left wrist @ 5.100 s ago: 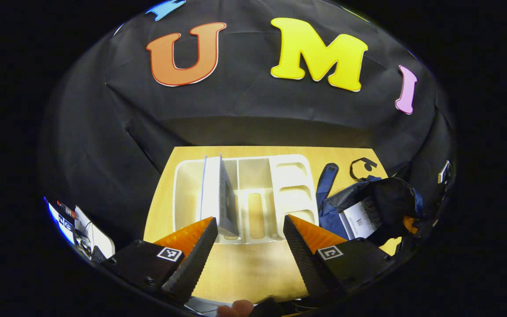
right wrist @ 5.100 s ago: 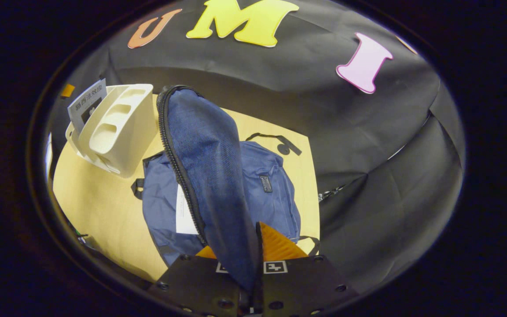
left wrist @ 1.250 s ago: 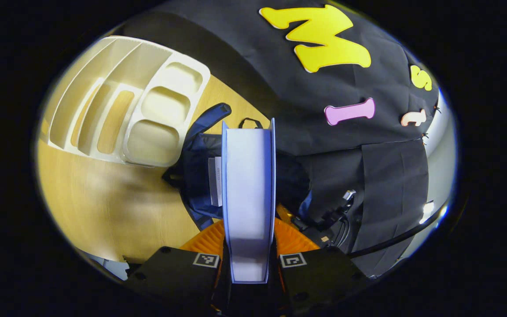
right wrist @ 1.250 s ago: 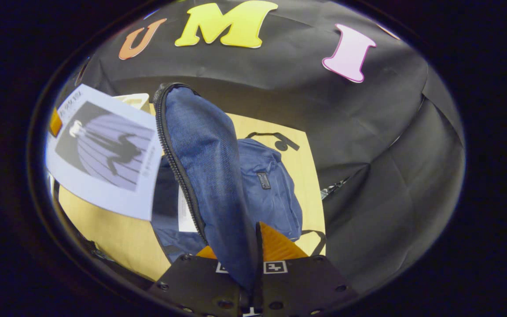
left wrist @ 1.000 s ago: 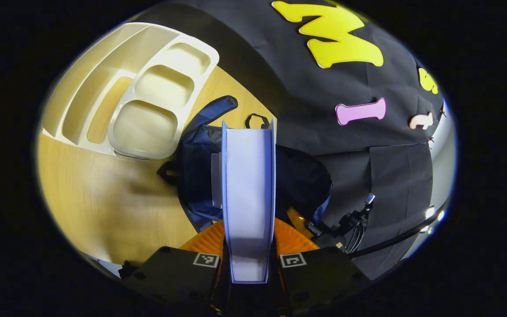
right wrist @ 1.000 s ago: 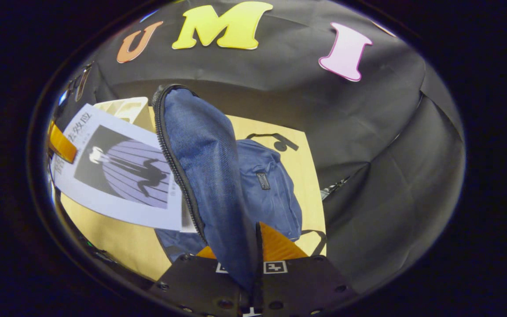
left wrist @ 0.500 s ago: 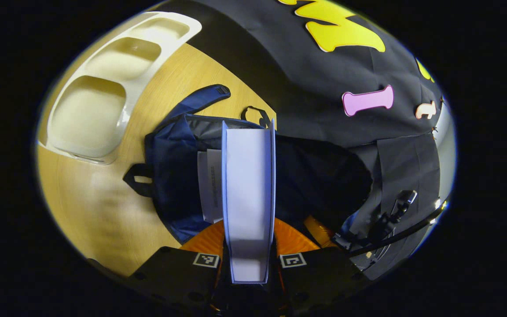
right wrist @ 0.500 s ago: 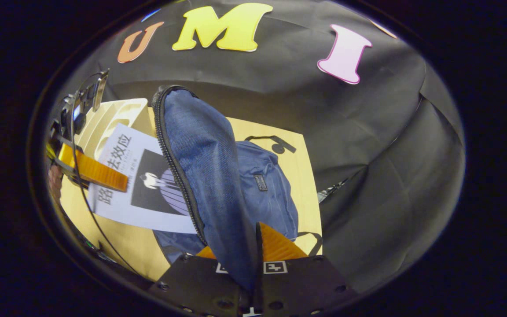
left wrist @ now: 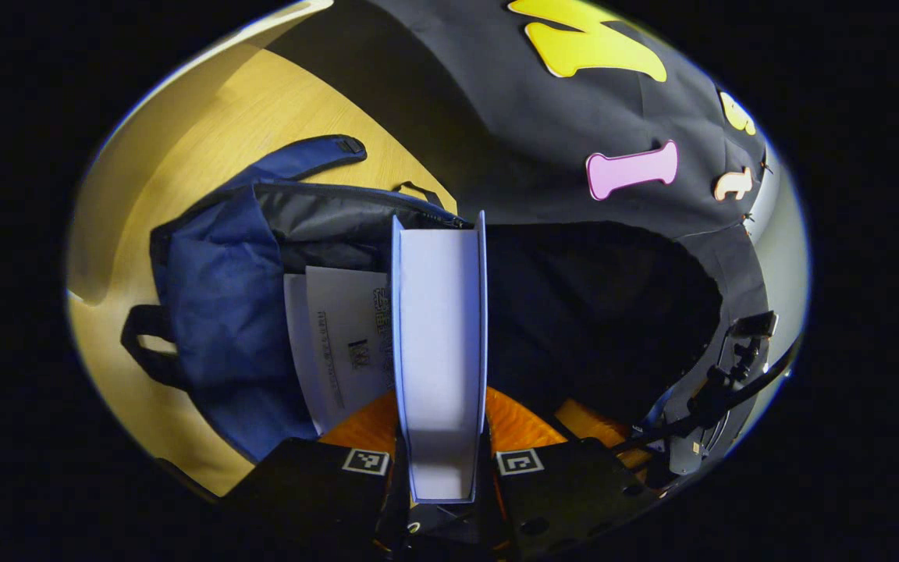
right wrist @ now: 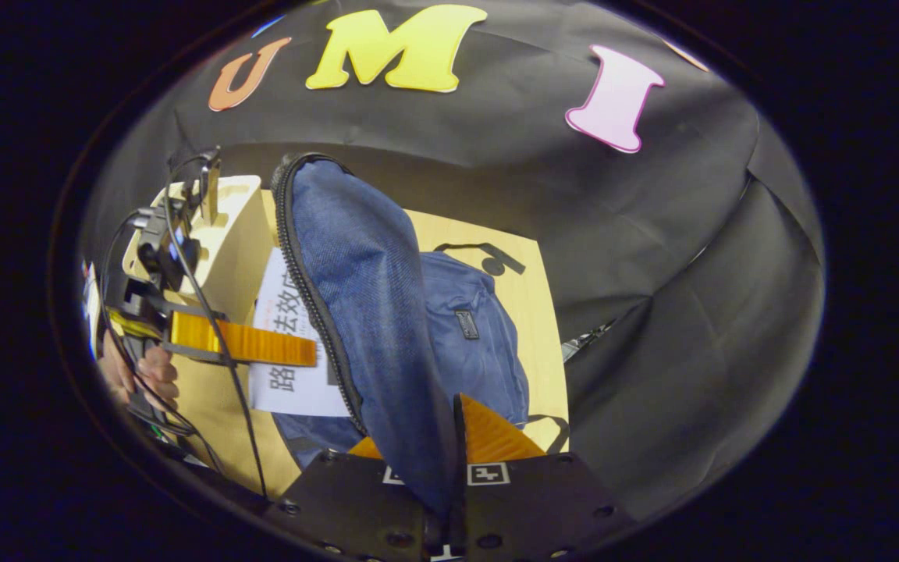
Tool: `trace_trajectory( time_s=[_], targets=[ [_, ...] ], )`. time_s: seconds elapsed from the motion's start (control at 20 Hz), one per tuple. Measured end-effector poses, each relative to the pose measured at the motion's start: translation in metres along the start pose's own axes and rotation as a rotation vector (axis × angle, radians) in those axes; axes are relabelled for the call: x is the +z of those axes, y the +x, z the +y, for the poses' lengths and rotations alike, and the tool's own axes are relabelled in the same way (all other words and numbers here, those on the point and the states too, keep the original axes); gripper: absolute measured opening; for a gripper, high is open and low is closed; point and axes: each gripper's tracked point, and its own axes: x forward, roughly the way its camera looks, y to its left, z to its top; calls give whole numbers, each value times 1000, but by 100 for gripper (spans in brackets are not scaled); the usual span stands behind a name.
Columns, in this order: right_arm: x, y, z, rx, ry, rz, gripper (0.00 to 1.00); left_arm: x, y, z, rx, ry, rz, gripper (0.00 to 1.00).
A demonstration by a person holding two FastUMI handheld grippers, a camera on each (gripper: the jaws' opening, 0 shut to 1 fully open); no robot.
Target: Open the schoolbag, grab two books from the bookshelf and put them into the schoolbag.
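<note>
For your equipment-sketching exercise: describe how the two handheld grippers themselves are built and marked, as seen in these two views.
The left gripper and the right gripper each have a black, blocky body carrying small square black-and-white tags and visible screws. Their fingers taper to wedges with ribbed faces. In the right gripper view, the left gripper trails thin black cables.

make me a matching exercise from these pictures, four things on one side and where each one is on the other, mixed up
Things:
1. second book
2. first book
3. bag flap
4. bookshelf

Places:
a. lying inside the open schoolbag
b. on the table behind the bag
c. clamped in the left claw, going into the bag's mouth
d. pinched and held up by the right claw

Pairs: 1-c, 2-a, 3-d, 4-b
</note>
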Motion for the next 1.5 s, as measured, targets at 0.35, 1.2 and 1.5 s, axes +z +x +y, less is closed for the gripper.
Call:
trace_trajectory(
  time_s=[0.35,1.2,1.5],
  targets=[
    [2,-1,6,3,-17,1,0,-3,49,7,-79,-78,30,36],
    [-1,8,17,20,-21,7,0,-8,46,43,207,66,175,71],
    [-3,11,25,18,-16,4,0,13,-16,43,412,221,113,75]
  ],
)
